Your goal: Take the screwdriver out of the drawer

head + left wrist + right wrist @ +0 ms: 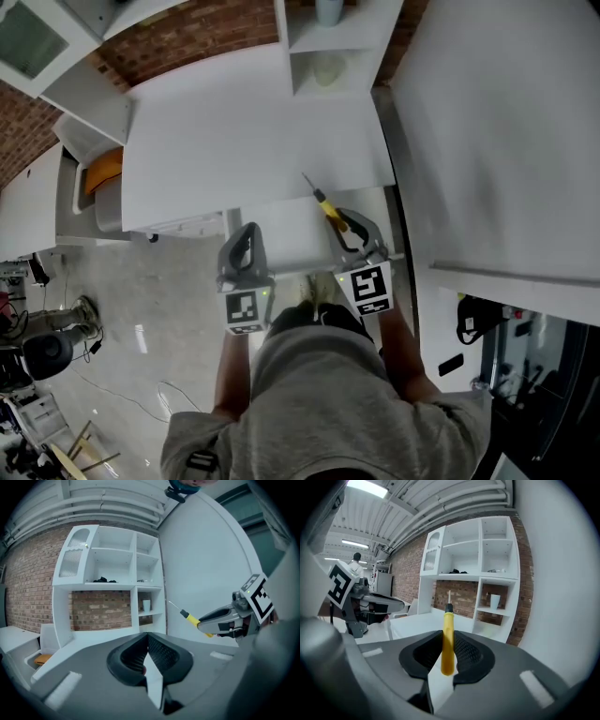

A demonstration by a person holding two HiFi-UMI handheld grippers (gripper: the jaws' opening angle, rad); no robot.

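White desktop (234, 122) ahead open; shelf unit (328, 47) blocks far end; tall panel (497, 122) near right gripper (343, 223).

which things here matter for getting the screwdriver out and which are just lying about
Job in hand: screwdriver, gripped in the right claw.

Lying about: cup on the shelf unit, dark bits on a higher shelf, left claw shut and empty.

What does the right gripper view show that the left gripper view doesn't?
Only the right gripper view: the right gripper end-on, shut on the screwdriver by its yellow handle; the left gripper side-on; a distant person.
Only the left gripper view: the left gripper's own jaws, together and empty; the right gripper side-on.
Both: screwdriver, white shelf unit, cup, brick wall.
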